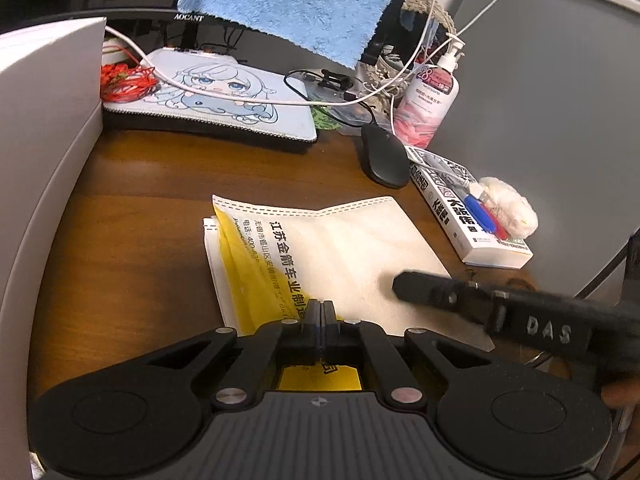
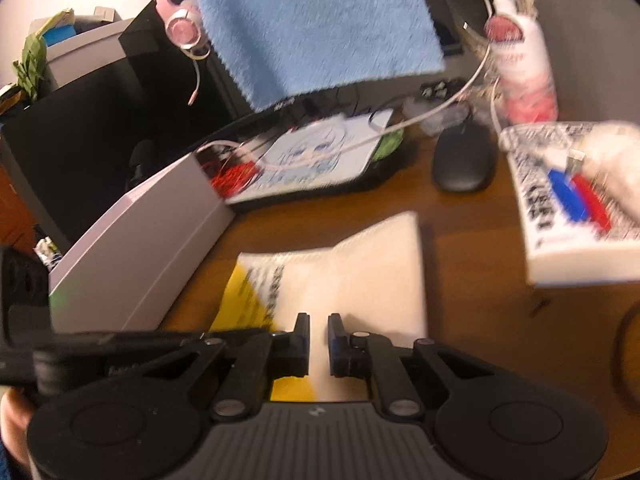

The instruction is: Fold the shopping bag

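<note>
The shopping bag (image 1: 352, 248) lies folded flat on the brown desk, white non-woven cloth with a yellow panel and black printed characters; it also shows blurred in the right wrist view (image 2: 360, 268). My left gripper (image 1: 321, 308) sits over the bag's near edge, jaws together with no gap; I cannot tell whether any cloth is pinched. My right gripper (image 2: 319, 322) hovers over the bag's near white part, jaws a narrow gap apart with nothing between the pads. From the left wrist view the right gripper (image 1: 402, 286) reaches in from the right, low over the bag's right corner.
A black mouse (image 1: 382, 158) and a book (image 1: 468, 208) with red and blue pens lie behind and right of the bag. A cartoon-printed pad (image 1: 224, 96), cables and a pump bottle (image 1: 434, 96) stand further back. A grey partition (image 1: 44, 152) bounds the left. A blue towel (image 1: 288, 4) hangs above.
</note>
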`<state>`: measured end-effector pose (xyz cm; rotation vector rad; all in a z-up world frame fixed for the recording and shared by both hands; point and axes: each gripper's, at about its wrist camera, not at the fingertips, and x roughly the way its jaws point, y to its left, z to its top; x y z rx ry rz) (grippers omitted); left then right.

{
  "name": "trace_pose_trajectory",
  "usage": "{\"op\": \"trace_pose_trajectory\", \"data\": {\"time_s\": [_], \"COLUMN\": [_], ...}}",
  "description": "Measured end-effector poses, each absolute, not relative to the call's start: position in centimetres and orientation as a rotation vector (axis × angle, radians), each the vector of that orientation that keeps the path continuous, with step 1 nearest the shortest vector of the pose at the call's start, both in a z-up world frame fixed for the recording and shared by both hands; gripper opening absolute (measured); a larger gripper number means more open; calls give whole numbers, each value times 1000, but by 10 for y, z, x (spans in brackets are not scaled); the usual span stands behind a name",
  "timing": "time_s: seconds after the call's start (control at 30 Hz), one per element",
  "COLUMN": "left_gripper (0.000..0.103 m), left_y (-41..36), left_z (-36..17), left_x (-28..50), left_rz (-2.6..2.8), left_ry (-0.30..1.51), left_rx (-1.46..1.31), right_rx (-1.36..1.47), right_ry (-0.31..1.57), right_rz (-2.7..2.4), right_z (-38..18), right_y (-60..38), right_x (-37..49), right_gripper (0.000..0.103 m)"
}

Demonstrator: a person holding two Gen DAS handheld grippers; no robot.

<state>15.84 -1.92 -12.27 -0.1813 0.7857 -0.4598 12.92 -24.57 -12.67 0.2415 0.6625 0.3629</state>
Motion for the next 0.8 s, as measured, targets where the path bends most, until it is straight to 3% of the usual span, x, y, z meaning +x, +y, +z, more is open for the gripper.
{"op": "trace_pose_trajectory", "data": {"time_s": [0.33, 0.43, 0.8], "left_gripper": [3, 10, 10], "left_y": [-10, -7, -5], "left_z": [-116, -106, -120], "left_x": [159, 153, 148], "left_rz": [-491, -473, -414], "left_ry": [786, 753, 784], "left_rx": [-234, -226, -186], "right_rx": [133, 130, 180], "right_ry": [671, 664, 661], "right_rz": [319, 320, 333], "right_z": [-138, -139, -140], "right_y": [-236, -238, -245], "right_x": [136, 135, 135], "right_gripper": [3, 3, 3]}}
